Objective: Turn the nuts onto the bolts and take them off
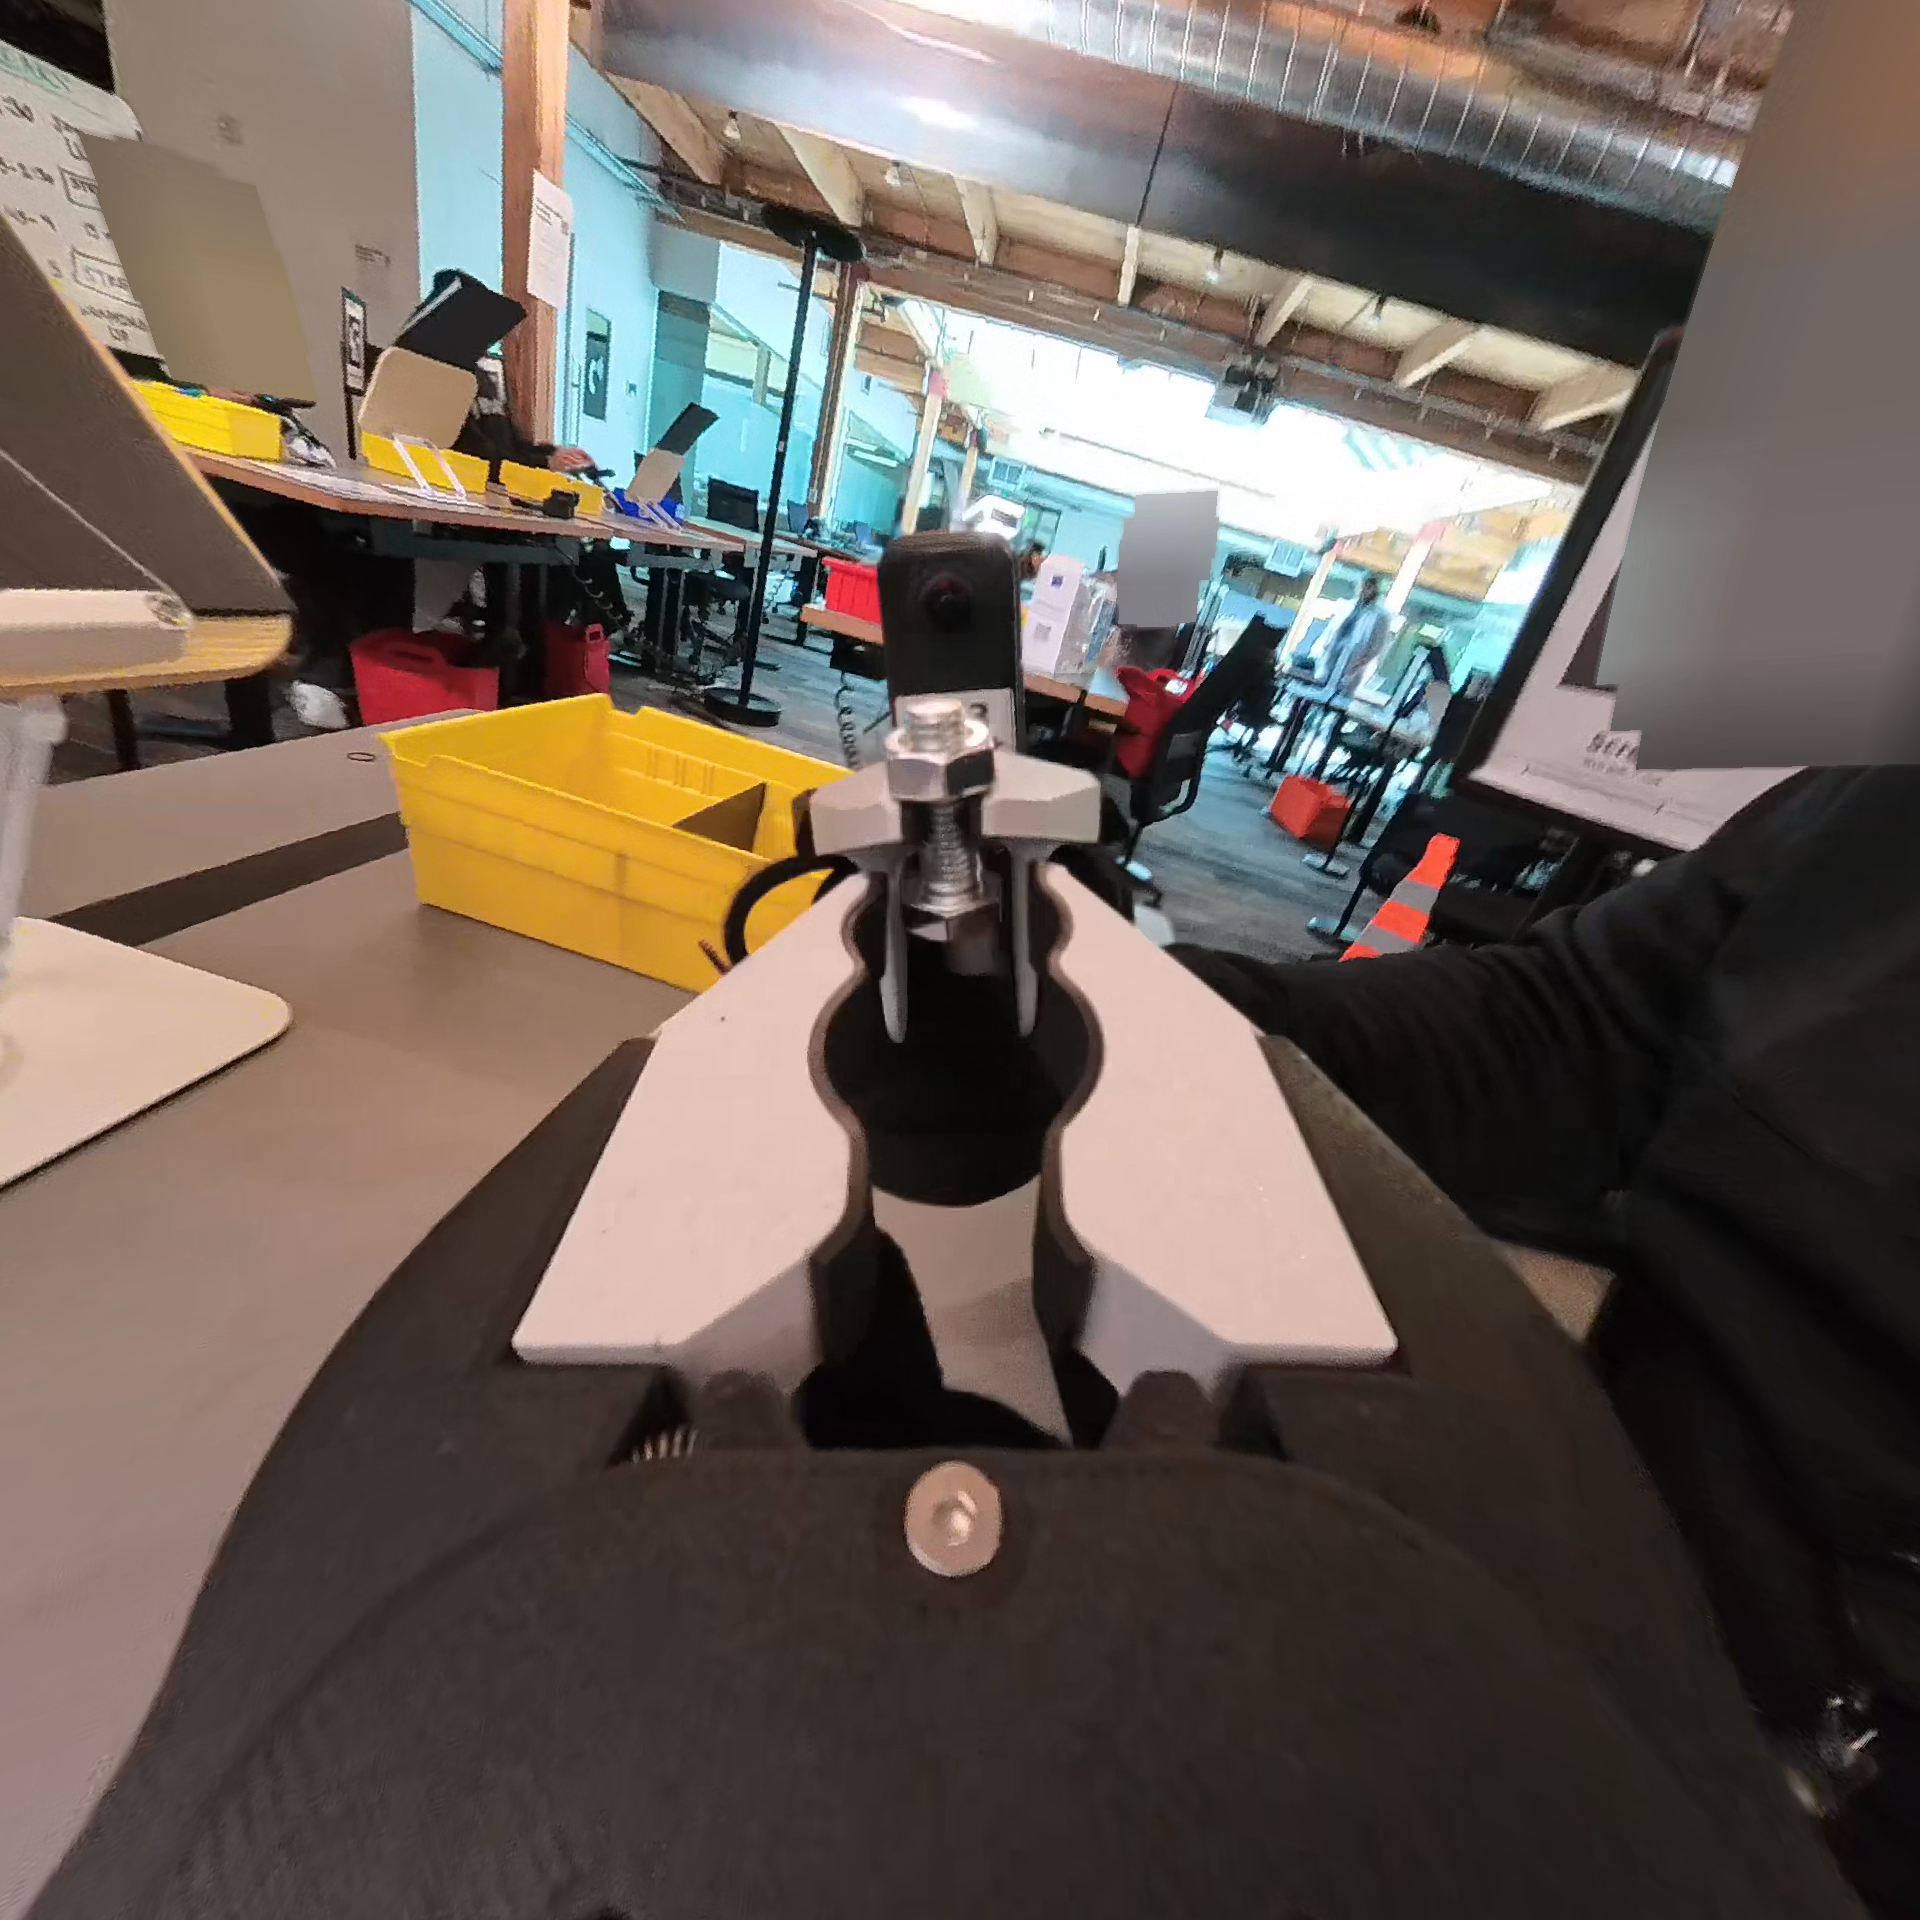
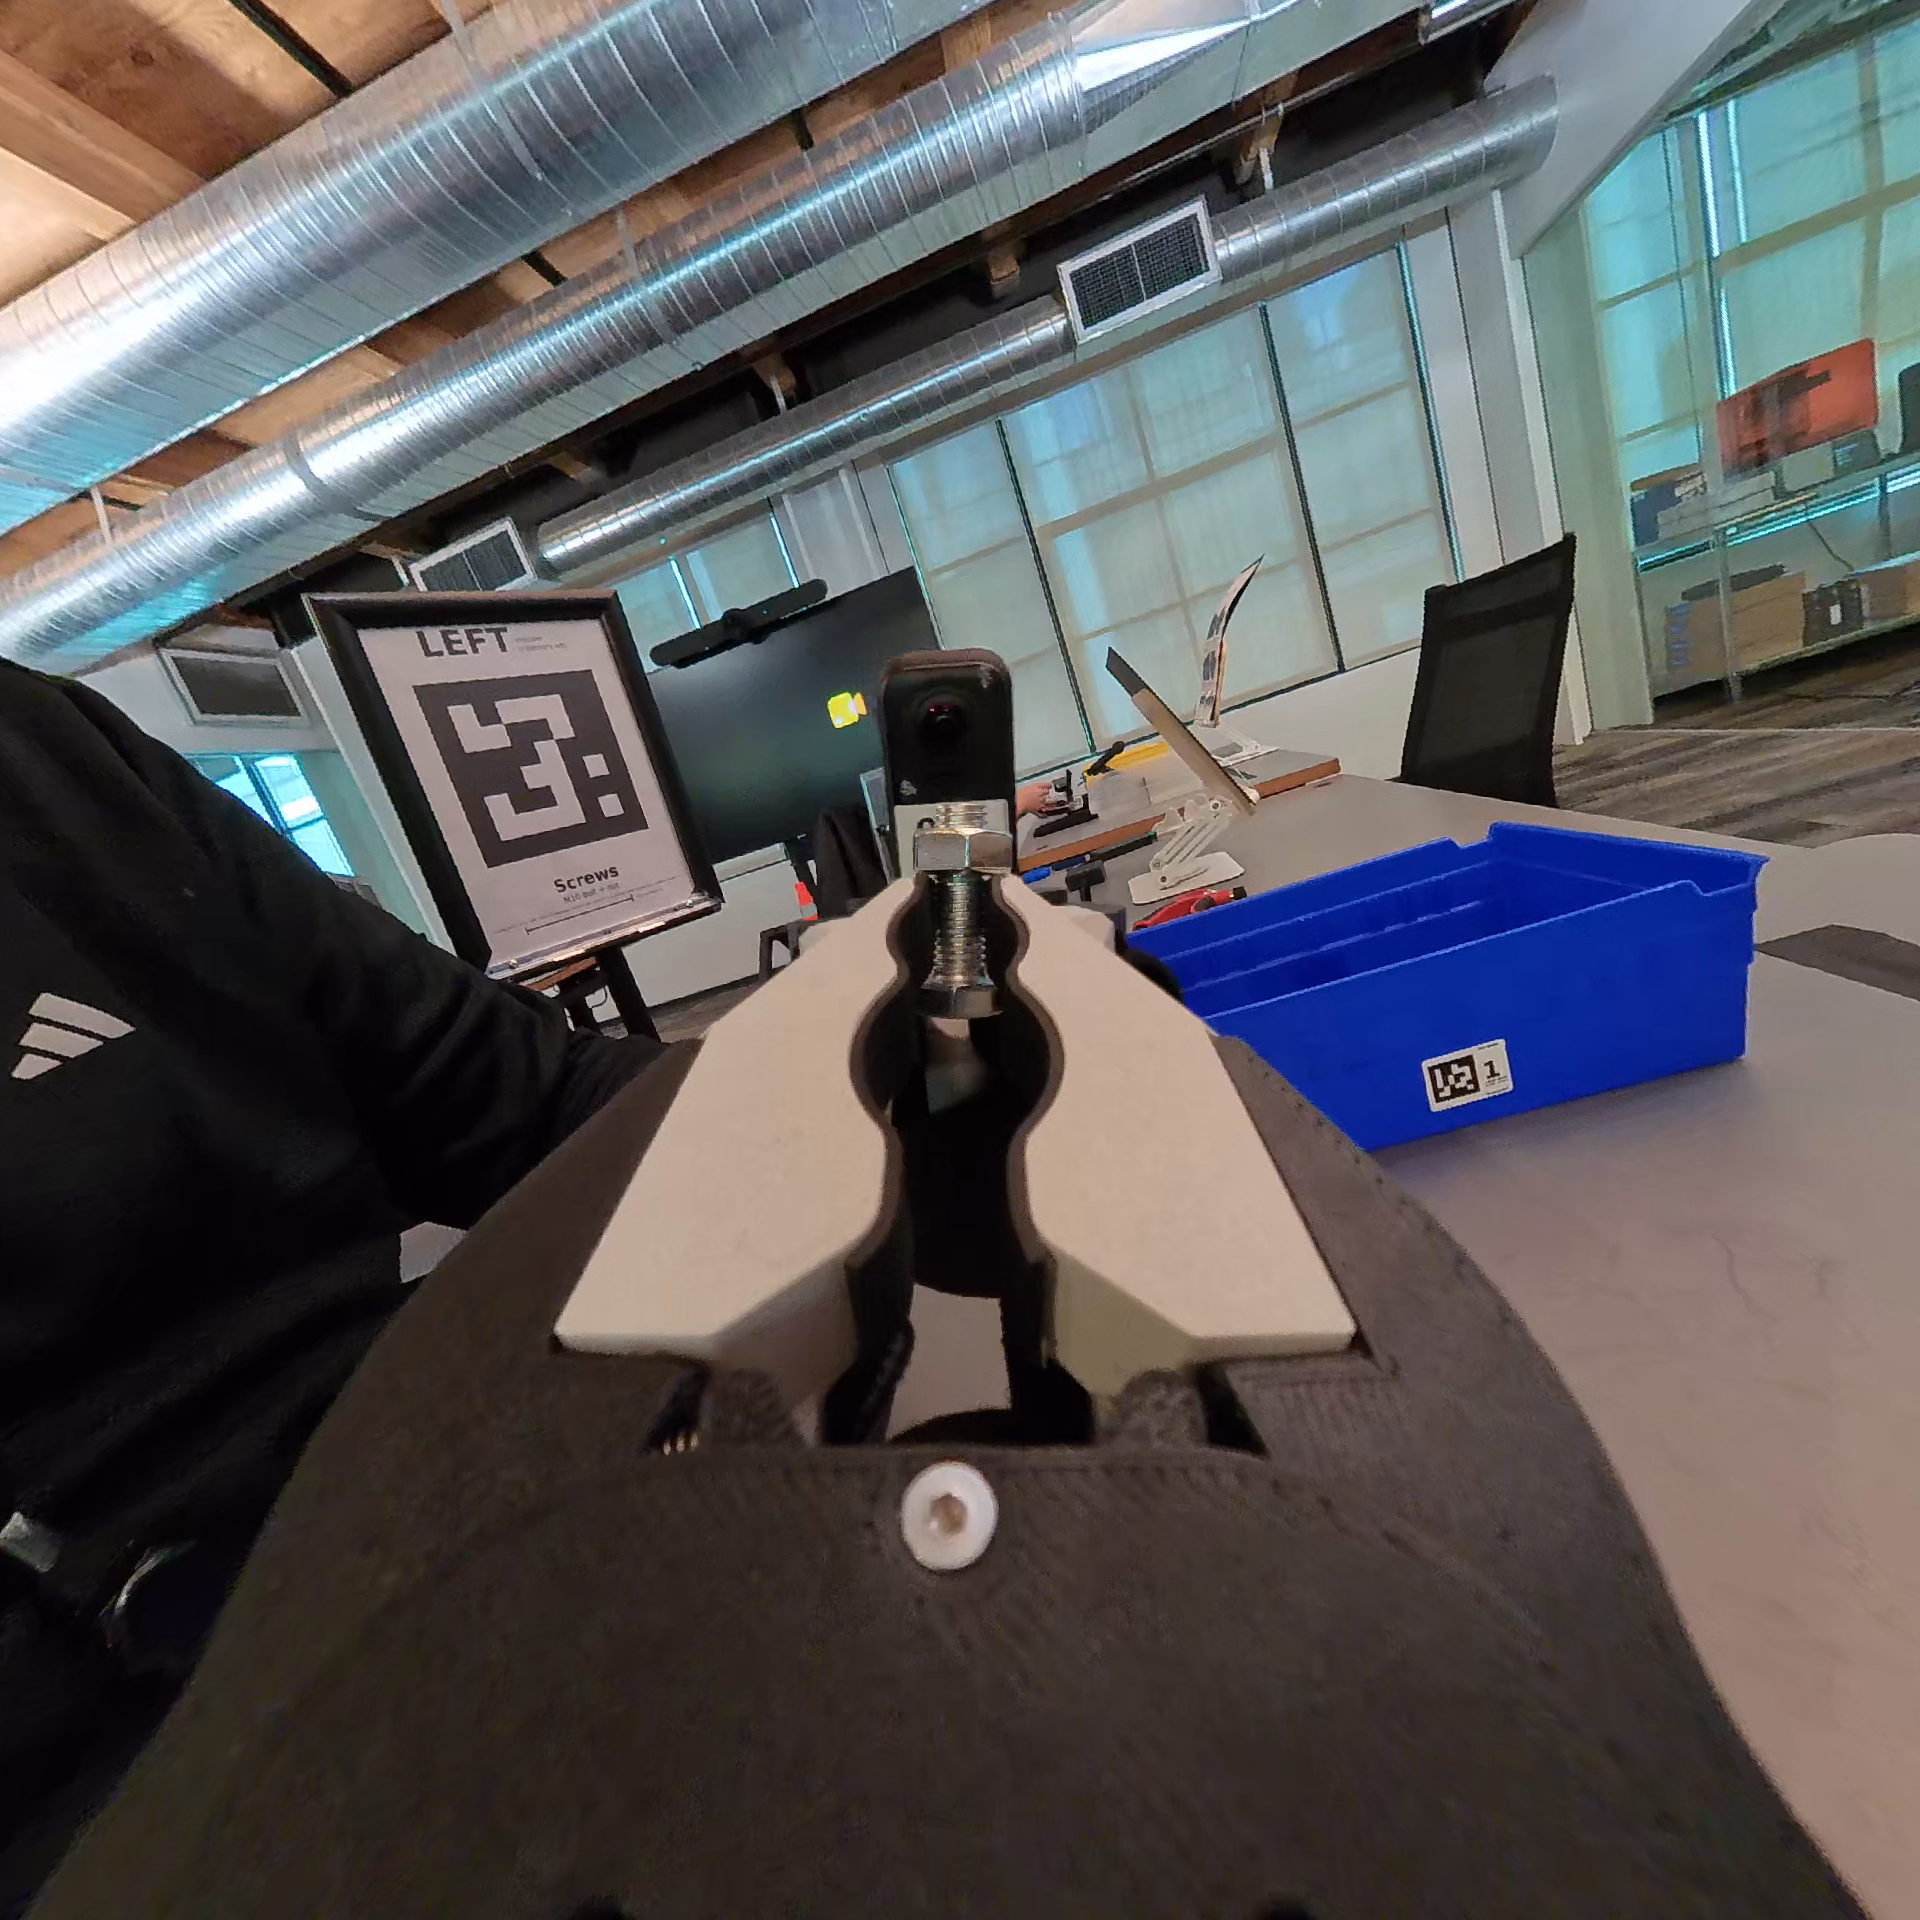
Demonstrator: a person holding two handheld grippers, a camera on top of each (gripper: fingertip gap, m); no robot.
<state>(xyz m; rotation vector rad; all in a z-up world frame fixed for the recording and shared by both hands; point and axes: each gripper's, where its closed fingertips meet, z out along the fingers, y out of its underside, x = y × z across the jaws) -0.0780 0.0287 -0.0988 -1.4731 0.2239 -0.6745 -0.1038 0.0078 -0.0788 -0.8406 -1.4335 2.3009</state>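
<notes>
A silver bolt (image 1: pixel 943 862) stands upright between my two grippers, which face each other above the grey table (image 1: pixel 312 1195). A silver hex nut (image 1: pixel 940 771) sits near the top of its thread. My left gripper (image 1: pixel 951 894) is shut around the bolt's head (image 1: pixel 940 920) at the lower end. My right gripper (image 1: pixel 940 808) appears head-on beyond it, its grey tips shut on the nut. In the right wrist view, my right gripper (image 2: pixel 961 894) pinches the nut (image 2: pixel 961 847) at its tips, with the bolt's thread (image 2: pixel 961 935) and head (image 2: pixel 961 1003) between the fingers.
A yellow bin (image 1: pixel 582 831) stands on the table left of the grippers. A blue bin (image 2: pixel 1455 997) stands to the right in the right wrist view. A framed marker sign (image 2: pixel 520 769) stands behind. A person's black sleeve (image 1: pixel 1507 1039) is close by. A white stand base (image 1: pixel 125 1049) lies at the left. Left and right tips are no more than a few centimetres apart.
</notes>
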